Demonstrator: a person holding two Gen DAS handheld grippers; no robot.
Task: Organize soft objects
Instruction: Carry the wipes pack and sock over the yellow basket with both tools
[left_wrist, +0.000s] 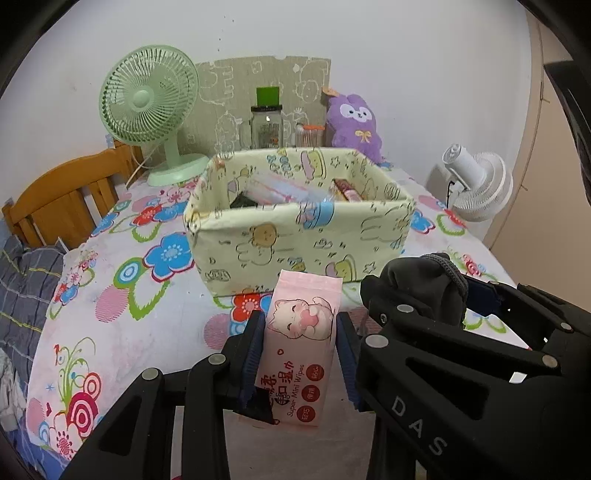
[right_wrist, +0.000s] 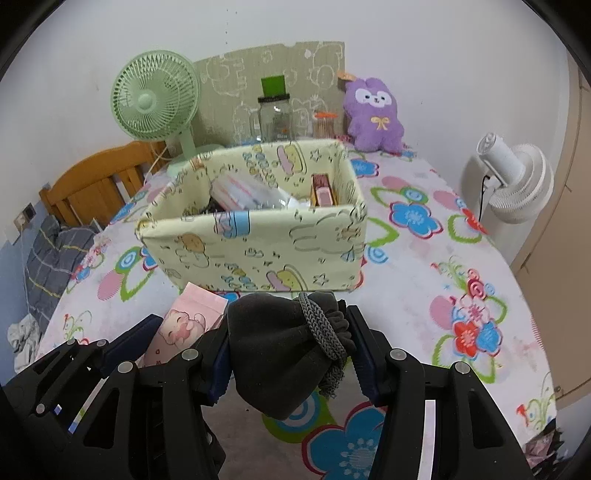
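Observation:
My left gripper (left_wrist: 300, 332) is shut on a pink pack of mini wipes (left_wrist: 301, 343) with a cat print, held above the table in front of the fabric storage box (left_wrist: 295, 240). My right gripper (right_wrist: 288, 332) is shut on a dark grey drawstring pouch (right_wrist: 280, 350), also just in front of the box (right_wrist: 258, 251). The pouch shows in the left wrist view (left_wrist: 424, 288) and the wipes in the right wrist view (right_wrist: 184, 325). The box holds a plastic-wrapped pack (right_wrist: 251, 195) and a pink item (right_wrist: 325, 195). A purple plush (right_wrist: 375, 114) sits behind.
A green fan (left_wrist: 151, 107) stands at the back left, a glass jar (left_wrist: 266, 127) and a toothpick holder (left_wrist: 310, 134) behind the box, a white fan (right_wrist: 513, 181) at the right. A wooden headboard (left_wrist: 62, 195) is left of the flowered tablecloth (left_wrist: 129, 295).

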